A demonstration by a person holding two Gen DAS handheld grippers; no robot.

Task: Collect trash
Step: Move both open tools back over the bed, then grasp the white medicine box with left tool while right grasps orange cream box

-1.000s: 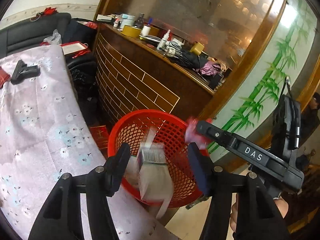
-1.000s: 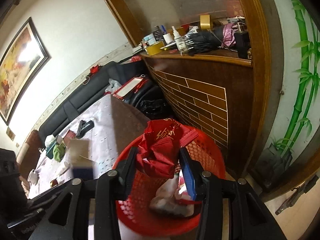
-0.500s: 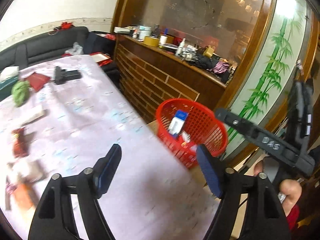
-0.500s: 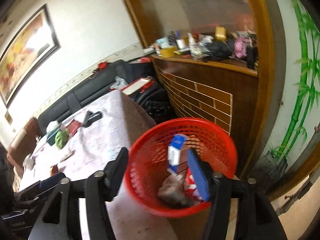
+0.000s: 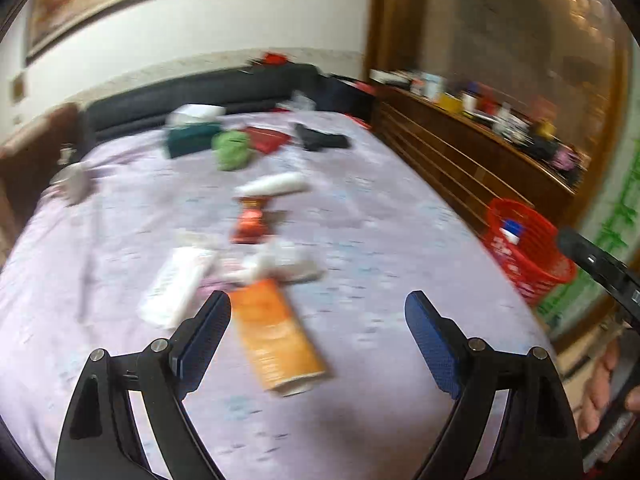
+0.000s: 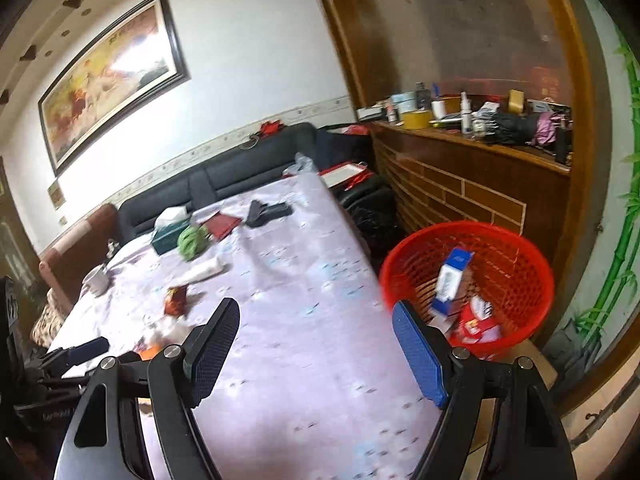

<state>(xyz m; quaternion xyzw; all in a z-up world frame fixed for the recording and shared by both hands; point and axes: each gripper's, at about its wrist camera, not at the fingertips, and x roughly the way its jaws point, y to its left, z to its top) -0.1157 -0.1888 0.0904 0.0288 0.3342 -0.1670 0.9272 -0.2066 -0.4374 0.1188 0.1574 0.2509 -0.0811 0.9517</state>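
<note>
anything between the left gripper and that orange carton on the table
Nothing visible does. The left gripper has its jaws opening with nothing between them, and the orange carton lies flat on the tablecloth directly ahead, its near end bare. The white wrappers sit beyond its far end.

Both fisheye views are evenly daylit but bowed and black-vignetted at the corners, with the left wrist view motion-smeared across everything beyond its jaws, the right wrist view sharper, and white glare washing out the framed painting (image 6: 114, 74) far above the jaws.
</note>
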